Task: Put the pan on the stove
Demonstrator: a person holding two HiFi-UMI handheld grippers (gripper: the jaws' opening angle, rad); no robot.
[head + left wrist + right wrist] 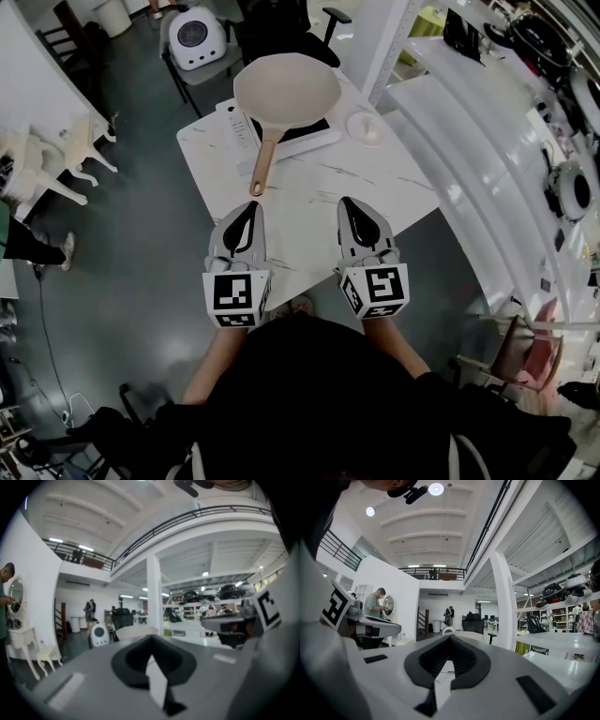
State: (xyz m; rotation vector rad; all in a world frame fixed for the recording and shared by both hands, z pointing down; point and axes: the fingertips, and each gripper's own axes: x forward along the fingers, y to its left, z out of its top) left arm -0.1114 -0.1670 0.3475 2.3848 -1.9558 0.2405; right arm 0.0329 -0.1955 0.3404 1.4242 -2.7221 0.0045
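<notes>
Nearest, low in the head view: left gripper [251, 208] and right gripper [348, 202], side by side over the near edge of the table [394, 183]. Both point roughly level toward the far side, jaws pressed together, nothing between them. Pan [286, 89] lies ahead, well apart, bowl resting on the stove [321, 137]. Handle [264, 161] runs back toward the person, slanting left, its end nearer the left gripper. Placement looks already done.
</notes>
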